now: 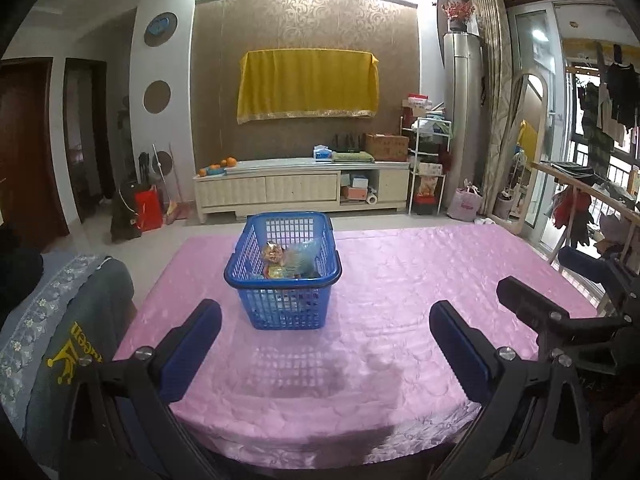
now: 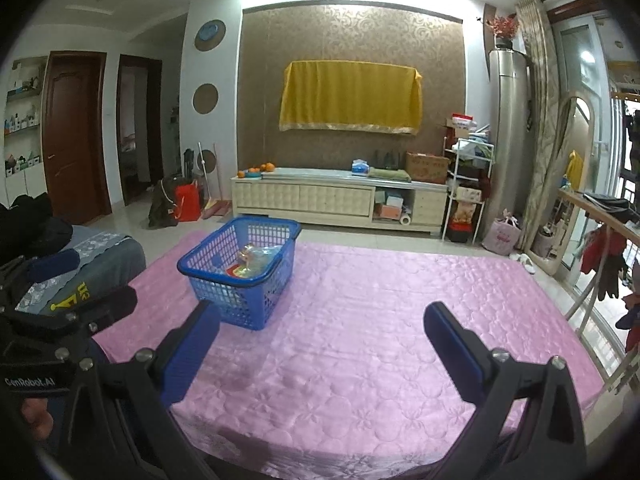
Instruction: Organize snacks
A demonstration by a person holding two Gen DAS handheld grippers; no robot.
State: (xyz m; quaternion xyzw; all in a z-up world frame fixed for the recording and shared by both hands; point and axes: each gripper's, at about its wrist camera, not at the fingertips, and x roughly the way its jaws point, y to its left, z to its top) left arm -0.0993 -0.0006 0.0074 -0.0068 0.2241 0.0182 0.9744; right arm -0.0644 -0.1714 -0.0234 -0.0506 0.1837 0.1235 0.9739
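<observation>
A blue plastic basket (image 1: 282,280) stands on the pink tablecloth (image 1: 400,280) and holds several snack packets (image 1: 290,260). In the left wrist view my left gripper (image 1: 324,307) is open and empty, a short way in front of the basket and level with it. My right gripper (image 1: 540,276) shows at the right edge, also open. In the right wrist view the basket (image 2: 240,276) sits ahead to the left, and the snack packets (image 2: 252,262) lie inside it. My right gripper (image 2: 320,310) is open wide over bare cloth, with nothing between its fingers. My left gripper (image 2: 86,280) appears at the far left.
A seat draped in grey printed cloth (image 1: 68,320) stands against the table's left side. A wooden rail hung with clothes (image 2: 592,208) is at the right. A cream TV cabinet (image 1: 300,188) lines the far wall across the floor.
</observation>
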